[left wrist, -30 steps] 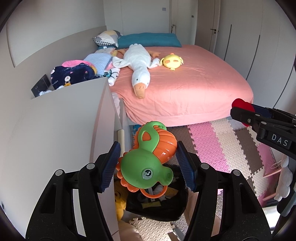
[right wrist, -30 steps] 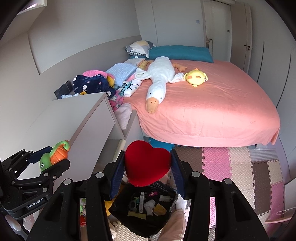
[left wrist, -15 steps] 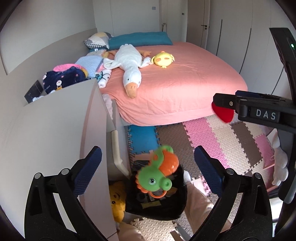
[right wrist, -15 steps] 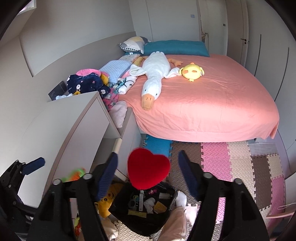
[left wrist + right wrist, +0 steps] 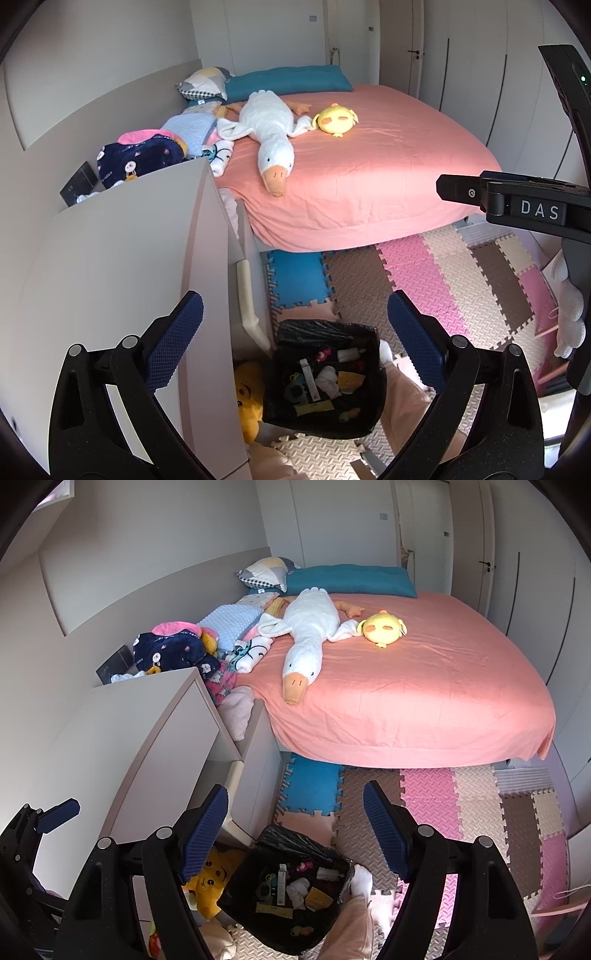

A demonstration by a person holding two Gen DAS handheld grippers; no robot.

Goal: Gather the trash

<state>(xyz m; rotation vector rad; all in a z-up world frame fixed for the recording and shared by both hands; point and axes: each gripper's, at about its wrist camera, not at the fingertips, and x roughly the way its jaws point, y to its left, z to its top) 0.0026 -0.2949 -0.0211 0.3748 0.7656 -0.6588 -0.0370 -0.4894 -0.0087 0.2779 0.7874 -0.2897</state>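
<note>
A black trash bag (image 5: 325, 376) stands open on the floor below both grippers, with several small pieces of trash inside; it also shows in the right wrist view (image 5: 288, 890). My left gripper (image 5: 295, 336) is open and empty above the bag. My right gripper (image 5: 295, 823) is open and empty above the bag too; it appears at the right edge of the left wrist view (image 5: 517, 206). The green and orange toy and the red heart are no longer visible as such.
A white cabinet (image 5: 122, 280) stands at the left beside the bag. A yellow plush (image 5: 210, 882) lies between cabinet and bag. A pink bed (image 5: 362, 166) with a white goose plush (image 5: 269, 136) is ahead. Foam mat tiles (image 5: 443, 273) cover the floor. A person's socked foot (image 5: 360, 880) touches the bag.
Both grippers opened. The green and orange toy fell from the left gripper and the red heart from the right gripper, down toward the bag.
</note>
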